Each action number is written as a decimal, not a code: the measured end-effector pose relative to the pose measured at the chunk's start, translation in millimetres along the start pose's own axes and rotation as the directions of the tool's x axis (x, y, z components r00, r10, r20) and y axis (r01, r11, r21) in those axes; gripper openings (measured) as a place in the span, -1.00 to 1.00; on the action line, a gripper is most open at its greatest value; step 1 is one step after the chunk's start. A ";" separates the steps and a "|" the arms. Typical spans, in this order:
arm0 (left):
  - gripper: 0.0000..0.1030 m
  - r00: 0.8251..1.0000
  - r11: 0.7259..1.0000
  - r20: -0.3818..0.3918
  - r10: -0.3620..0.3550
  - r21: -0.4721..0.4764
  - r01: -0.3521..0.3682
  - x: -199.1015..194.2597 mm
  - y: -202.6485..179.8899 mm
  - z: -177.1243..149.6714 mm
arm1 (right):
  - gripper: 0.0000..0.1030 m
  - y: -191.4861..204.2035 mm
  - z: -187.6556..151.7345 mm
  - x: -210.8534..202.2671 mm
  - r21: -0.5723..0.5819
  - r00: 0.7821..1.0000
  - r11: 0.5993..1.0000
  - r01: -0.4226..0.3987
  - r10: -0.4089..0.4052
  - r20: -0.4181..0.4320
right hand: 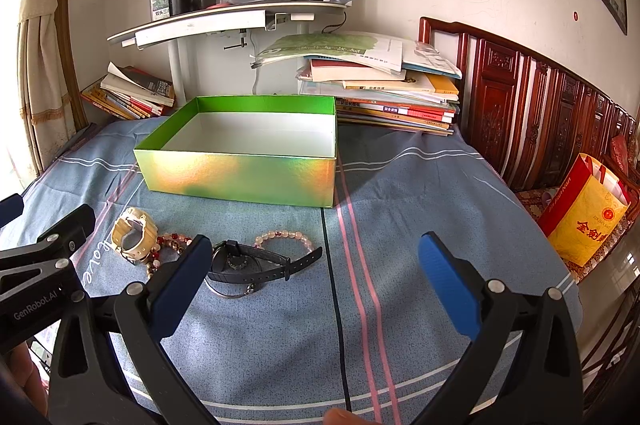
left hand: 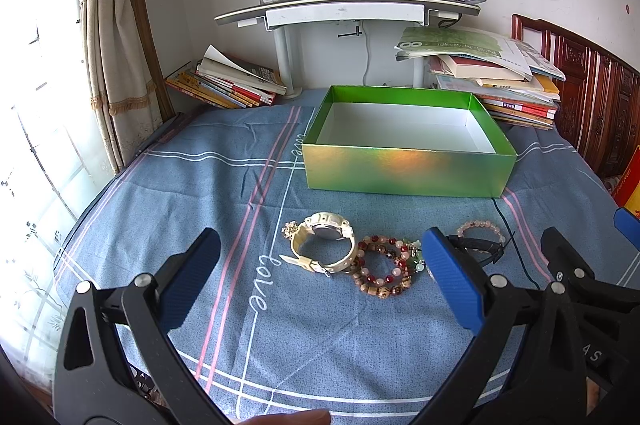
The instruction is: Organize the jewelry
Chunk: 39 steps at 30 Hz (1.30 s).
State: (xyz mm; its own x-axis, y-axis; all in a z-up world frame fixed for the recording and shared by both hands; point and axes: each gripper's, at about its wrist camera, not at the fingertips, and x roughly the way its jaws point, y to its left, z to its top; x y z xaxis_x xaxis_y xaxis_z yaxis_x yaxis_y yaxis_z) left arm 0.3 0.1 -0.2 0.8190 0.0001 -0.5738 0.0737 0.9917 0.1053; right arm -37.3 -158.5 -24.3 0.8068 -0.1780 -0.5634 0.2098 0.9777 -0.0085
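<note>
A cream watch (left hand: 324, 245) (right hand: 132, 235), red and beige bead bracelets (left hand: 386, 267) (right hand: 168, 245), a black watch (right hand: 256, 263) (left hand: 478, 247) and a pink bead bracelet (right hand: 286, 239) (left hand: 480, 229) lie in a row on the blue cloth. An open, empty green box (left hand: 404, 169) (right hand: 240, 173) stands behind them. My left gripper (left hand: 320, 277) is open above the cloth, just before the cream watch. My right gripper (right hand: 316, 277) is open, its left finger over the black watch's end. The left gripper also shows at the right wrist view's left edge (right hand: 48, 257).
Stacks of books stand behind the box at left (left hand: 228, 81) and right (left hand: 492, 77). A white shelf (left hand: 344, 9) with a black flask hangs above. A carved wooden bench (right hand: 540, 117) and a yellow bag (right hand: 584, 217) are to the right. A curtain (left hand: 108, 45) hangs left.
</note>
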 end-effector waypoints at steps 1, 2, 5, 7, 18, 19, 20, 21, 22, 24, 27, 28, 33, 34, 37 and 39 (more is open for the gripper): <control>0.93 1.000 1.000 0.000 0.000 0.000 0.000 0.2 0.0 0.1 | 0.95 0.0 0.1 0.0 0.000 1.000 1.000 0.000 0.000 0.000; 0.93 1.000 1.000 -0.001 -0.001 0.000 0.001 0.2 0.0 0.1 | 0.95 0.1 0.1 0.1 0.000 1.000 1.000 0.000 0.000 0.000; 0.93 1.000 1.000 -0.001 0.000 0.000 0.000 0.2 -0.1 0.0 | 0.95 0.1 0.2 0.1 0.000 1.000 1.000 0.000 0.000 -0.001; 0.93 1.000 1.000 -0.001 -0.001 0.000 0.001 0.1 0.0 0.0 | 0.95 0.1 0.3 0.1 0.000 1.000 1.000 0.000 0.000 -0.001; 0.93 1.000 1.000 -0.002 0.000 0.000 0.000 0.2 -0.1 0.0 | 0.95 0.2 0.4 0.3 0.000 1.000 1.000 0.000 0.000 -0.002; 0.93 1.000 1.000 -0.002 0.000 0.000 0.000 0.2 0.0 0.0 | 0.95 0.2 0.3 0.2 0.000 1.000 1.000 0.000 0.000 -0.003; 0.93 1.000 1.000 -0.002 0.000 0.000 0.000 0.2 0.0 0.0 | 0.95 0.3 0.3 0.3 -0.001 1.000 1.000 0.001 -0.001 -0.002; 0.93 1.000 1.000 -0.003 0.000 0.000 0.000 0.3 0.0 0.0 | 0.95 0.3 0.2 0.3 -0.001 1.000 1.000 0.001 -0.001 -0.002; 0.93 1.000 1.000 -0.003 0.000 0.000 0.000 0.3 -0.1 0.0 | 0.95 0.3 0.1 0.5 -0.001 1.000 1.000 0.001 -0.001 -0.003; 0.93 1.000 1.000 -0.003 0.000 0.000 0.000 0.2 -0.1 0.0 | 0.95 0.3 0.0 0.6 0.000 1.000 1.000 0.000 0.000 -0.004; 0.93 1.000 1.000 -0.004 0.000 0.000 0.000 0.3 0.0 0.0 | 0.95 0.2 -0.3 0.7 0.000 1.000 1.000 0.001 -0.001 -0.005; 0.93 1.000 1.000 -0.004 0.000 0.000 0.000 0.2 0.0 -0.1 | 0.95 0.2 1.0 0.2 0.000 1.000 1.000 0.001 -0.001 -0.005; 0.93 1.000 1.000 -0.007 -0.001 0.001 0.001 -0.5 0.2 -0.8 | 0.95 -0.9 -1.1 1.3 0.000 1.000 1.000 0.001 -0.001 -0.008; 0.93 1.000 1.000 -0.008 -0.002 0.000 0.002 1.4 0.0 -2.5 | 0.95 -1.0 -1.8 1.9 0.001 1.000 1.000 0.001 -0.001 -0.008; 0.93 1.000 1.000 -0.009 -0.002 0.000 0.002 1.1 -0.2 -2.9 | 0.95 -1.3 -2.6 1.5 0.001 1.000 1.000 0.001 -0.001 -0.010; 0.93 1.000 1.000 -0.009 -0.002 0.000 0.002 1.1 -0.3 -2.8 | 0.95 -0.3 -2.1 1.8 0.001 1.000 1.000 0.002 -0.002 -0.010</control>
State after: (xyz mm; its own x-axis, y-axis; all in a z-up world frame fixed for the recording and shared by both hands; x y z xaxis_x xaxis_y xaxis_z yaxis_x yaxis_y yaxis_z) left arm -0.4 0.2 -3.2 0.8138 -0.0008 -0.5812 0.0757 0.9916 0.1045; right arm -37.1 -158.9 -27.1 0.8011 -0.1784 -0.5714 0.2114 0.9774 -0.0088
